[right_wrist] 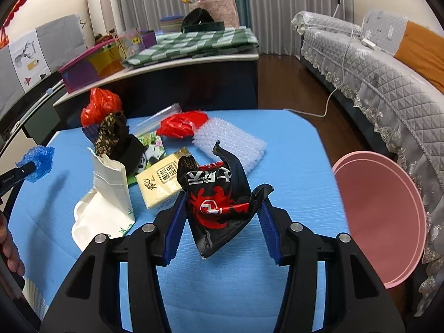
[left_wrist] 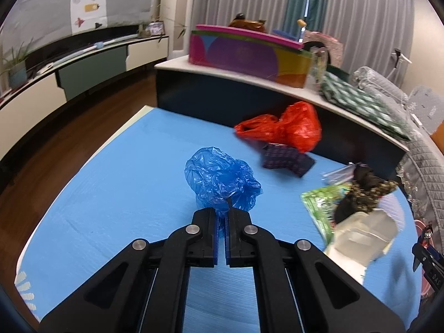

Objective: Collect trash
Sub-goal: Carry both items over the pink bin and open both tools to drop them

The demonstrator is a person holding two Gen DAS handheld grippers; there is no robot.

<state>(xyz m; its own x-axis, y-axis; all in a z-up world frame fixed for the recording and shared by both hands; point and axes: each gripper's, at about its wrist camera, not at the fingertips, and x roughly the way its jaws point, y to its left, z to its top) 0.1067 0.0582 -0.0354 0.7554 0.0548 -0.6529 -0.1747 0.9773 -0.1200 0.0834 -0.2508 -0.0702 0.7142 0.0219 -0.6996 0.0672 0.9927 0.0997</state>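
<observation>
Left claw (left_wrist: 221, 216): jaws nearly together, pinching a tail of the crumpled blue bag (left_wrist: 220, 181), which is lifted clear of the desk (left_wrist: 125, 166)
Right claw (right_wrist: 222, 216): jaws partly apart, pads pressed on both sides of the black and red wrapper (right_wrist: 219, 194), also held above the desk

Risk: the blue bag is thin film held by one fold only, so it may slip out; the wrapper is stiff and glossy and may twist or pop free from a wide grip

Room: pink bin (right_wrist: 383, 222) just beyond the desk's right edge, path to it open; white paper bag (right_wrist: 108, 197), tissue pack (right_wrist: 161, 186), bubble wrap (right_wrist: 230, 144) and red bag (left_wrist: 283, 127) crowd the far middle; near desk surface bare, left edge drops to wood floor
</observation>
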